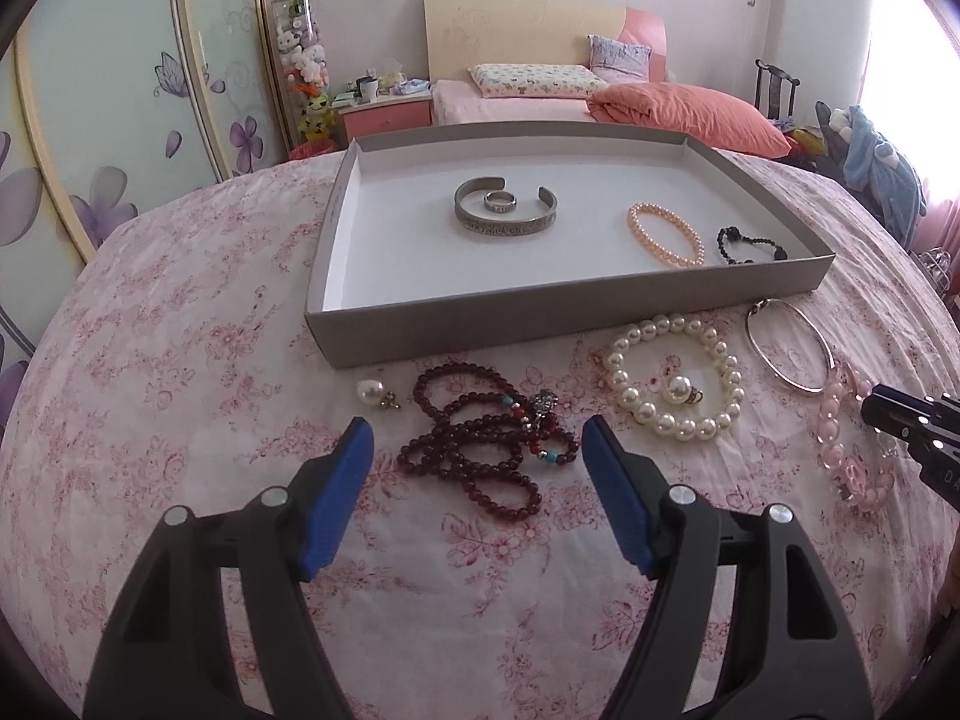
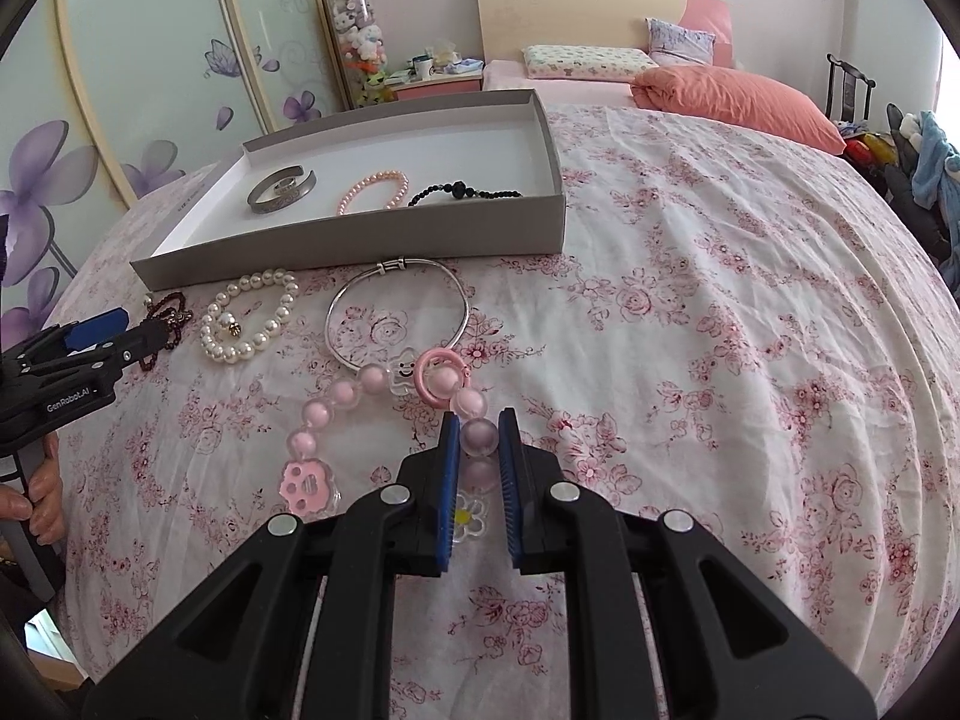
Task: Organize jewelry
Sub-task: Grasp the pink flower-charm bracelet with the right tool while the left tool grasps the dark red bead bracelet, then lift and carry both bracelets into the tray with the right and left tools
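Observation:
A grey tray (image 1: 540,315) (image 2: 360,255) on the floral cloth holds a silver cuff (image 1: 504,217) with a ring (image 1: 500,200) inside it, a pink pearl bracelet (image 1: 665,234) and a black bead bracelet (image 1: 750,244). My left gripper (image 1: 477,441) is open, its blue pads either side of a dark red bead strand (image 1: 480,450). My right gripper (image 2: 478,426) is shut on a bead of the pink bead chain (image 2: 336,408). A white pearl bracelet (image 1: 672,381), a pearl earring (image 1: 680,389) inside it, another pearl earring (image 1: 375,393) and a silver bangle (image 1: 789,354) lie on the cloth.
The floral cloth (image 2: 720,300) stretches wide to the right of the tray. A bed with an orange pillow (image 1: 690,114) and a pink nightstand (image 1: 387,111) stand behind. A hand (image 2: 42,480) holds the left gripper's handle at the left edge.

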Motion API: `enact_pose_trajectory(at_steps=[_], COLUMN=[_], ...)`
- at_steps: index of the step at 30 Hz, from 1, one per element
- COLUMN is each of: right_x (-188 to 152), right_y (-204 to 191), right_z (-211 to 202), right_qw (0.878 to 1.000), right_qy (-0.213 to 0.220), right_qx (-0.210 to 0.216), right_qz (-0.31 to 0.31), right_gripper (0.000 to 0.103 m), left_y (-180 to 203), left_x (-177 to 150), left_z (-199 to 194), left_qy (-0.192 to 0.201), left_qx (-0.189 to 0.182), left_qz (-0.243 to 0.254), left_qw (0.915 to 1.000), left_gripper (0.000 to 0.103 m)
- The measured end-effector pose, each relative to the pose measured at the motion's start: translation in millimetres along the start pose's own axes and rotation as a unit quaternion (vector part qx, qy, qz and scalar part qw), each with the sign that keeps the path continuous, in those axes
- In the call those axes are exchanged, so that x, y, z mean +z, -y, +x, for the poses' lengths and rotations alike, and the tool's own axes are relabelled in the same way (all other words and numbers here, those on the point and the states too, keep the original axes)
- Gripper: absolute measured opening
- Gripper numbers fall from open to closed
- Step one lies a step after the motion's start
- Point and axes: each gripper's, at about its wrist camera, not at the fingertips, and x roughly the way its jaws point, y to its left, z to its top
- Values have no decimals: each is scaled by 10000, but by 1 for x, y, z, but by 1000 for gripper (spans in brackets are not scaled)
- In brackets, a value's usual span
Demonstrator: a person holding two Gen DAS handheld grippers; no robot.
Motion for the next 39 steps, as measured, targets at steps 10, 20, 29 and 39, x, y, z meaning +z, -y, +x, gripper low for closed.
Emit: enact_pose_trajectory(at_steps=[10, 20, 29, 39], right_x=[2, 1, 3, 8], right_y=[-1, 0, -2, -3], right_z=[0, 0, -1, -16], right_qw=[10000, 10000, 9999, 9983], right_qy=[4, 10, 16, 378], right_qx=[28, 31, 101, 416], right_qz=[5, 7, 45, 119], right_gripper=[14, 14, 14, 14], left_y=[1, 4, 1, -14], left_x=[5, 8, 3, -4], left_z=[15, 15, 7, -19], left_qy=[-251, -152, -116, 285], left_qx=[19, -10, -106, -250], left_qz=[-133, -82, -27, -139], left_qw=[9996, 9999, 9999, 9992], left_gripper=[68, 23, 12, 9])
